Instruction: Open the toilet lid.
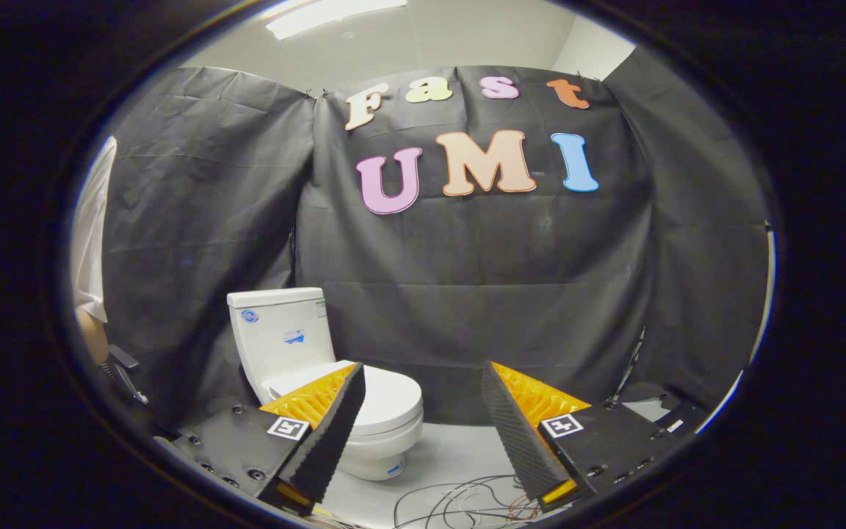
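Note:
A white toilet (305,367) stands on the floor against the black cloth wall, beyond my left finger. Its lid (386,400) lies flat and closed on the bowl, and the tank (280,330) rises behind it. My gripper (423,382) is open, with a wide gap and nothing between the fingers. The left finger (327,433) overlaps the near side of the lid in the image but is well short of it. The right finger (518,433) points at bare wall and floor to the right of the toilet.
Loose cables (460,503) lie tangled on the pale floor just ahead of the fingers. A person's sleeve (92,235) and arm show at the far left beside the cloth wall. A dark stand (636,382) sits at the right by the wall.

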`<state>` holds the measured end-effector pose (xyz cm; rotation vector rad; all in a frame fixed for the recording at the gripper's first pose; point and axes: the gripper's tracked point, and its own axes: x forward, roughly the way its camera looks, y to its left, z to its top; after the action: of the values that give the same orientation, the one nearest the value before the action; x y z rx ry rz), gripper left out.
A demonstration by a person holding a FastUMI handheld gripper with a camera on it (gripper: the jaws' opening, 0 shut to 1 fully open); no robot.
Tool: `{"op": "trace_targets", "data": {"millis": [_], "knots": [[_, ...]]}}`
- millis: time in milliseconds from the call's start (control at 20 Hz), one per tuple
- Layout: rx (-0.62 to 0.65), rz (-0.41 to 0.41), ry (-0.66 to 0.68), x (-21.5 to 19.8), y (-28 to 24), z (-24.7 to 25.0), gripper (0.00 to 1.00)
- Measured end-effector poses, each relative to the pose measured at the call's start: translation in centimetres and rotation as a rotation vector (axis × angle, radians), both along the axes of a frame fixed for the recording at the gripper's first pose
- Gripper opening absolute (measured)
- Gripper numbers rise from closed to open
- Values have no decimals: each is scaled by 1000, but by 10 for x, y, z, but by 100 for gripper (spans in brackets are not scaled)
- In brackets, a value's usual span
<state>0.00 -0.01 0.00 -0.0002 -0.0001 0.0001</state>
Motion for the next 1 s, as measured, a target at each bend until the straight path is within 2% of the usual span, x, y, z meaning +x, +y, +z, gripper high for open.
{"op": "trace_targets", "data": {"millis": [1000], "knots": [[2,-2,-2,1,-1,0,97]]}}
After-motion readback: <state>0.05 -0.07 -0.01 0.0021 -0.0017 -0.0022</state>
